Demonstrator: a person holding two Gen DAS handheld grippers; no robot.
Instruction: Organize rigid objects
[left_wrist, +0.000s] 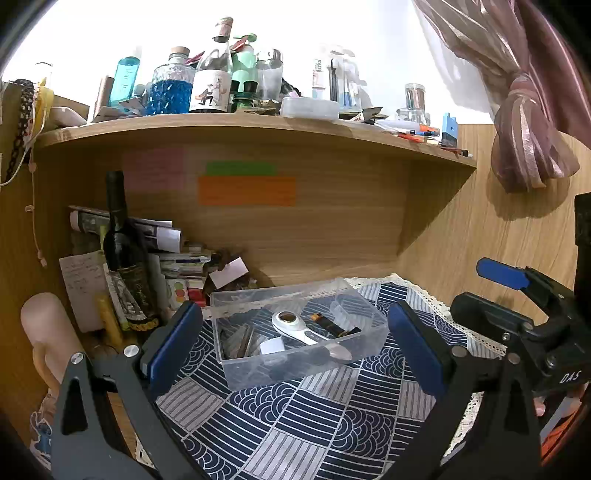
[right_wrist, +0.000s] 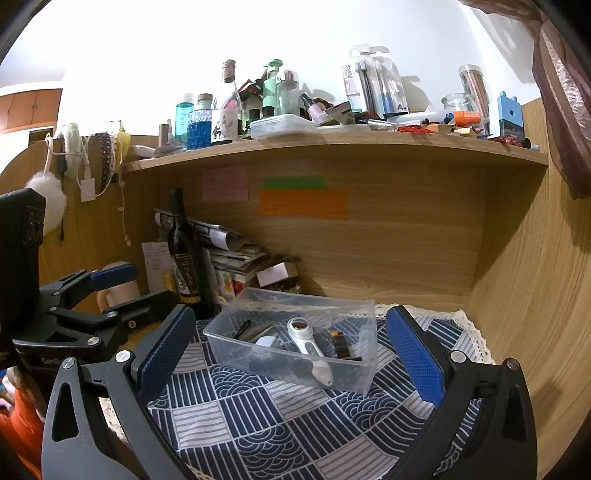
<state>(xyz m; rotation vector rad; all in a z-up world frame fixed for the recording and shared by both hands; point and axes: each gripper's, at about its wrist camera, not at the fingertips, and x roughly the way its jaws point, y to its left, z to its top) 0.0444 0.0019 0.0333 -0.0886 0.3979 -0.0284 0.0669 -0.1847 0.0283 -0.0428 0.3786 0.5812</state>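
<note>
Your left gripper (left_wrist: 295, 350) and right gripper (right_wrist: 291, 354) hung empty, jaws wide, before the filled bin (right_wrist: 295, 332); sorting looked finished—next, withdraw.

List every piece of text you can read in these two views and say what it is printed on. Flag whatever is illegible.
"DAS": white letters on the right gripper body, seen from the left wrist view.
"A+": on the toothbrush pack on the shelf.
Partly cut brand ending "aks": same pack's card.
White lettering on the left gripper body: partly hidden, unreadable.
Sticky notes, wine bottle label, handwritten paper: too blurred to read.
</note>
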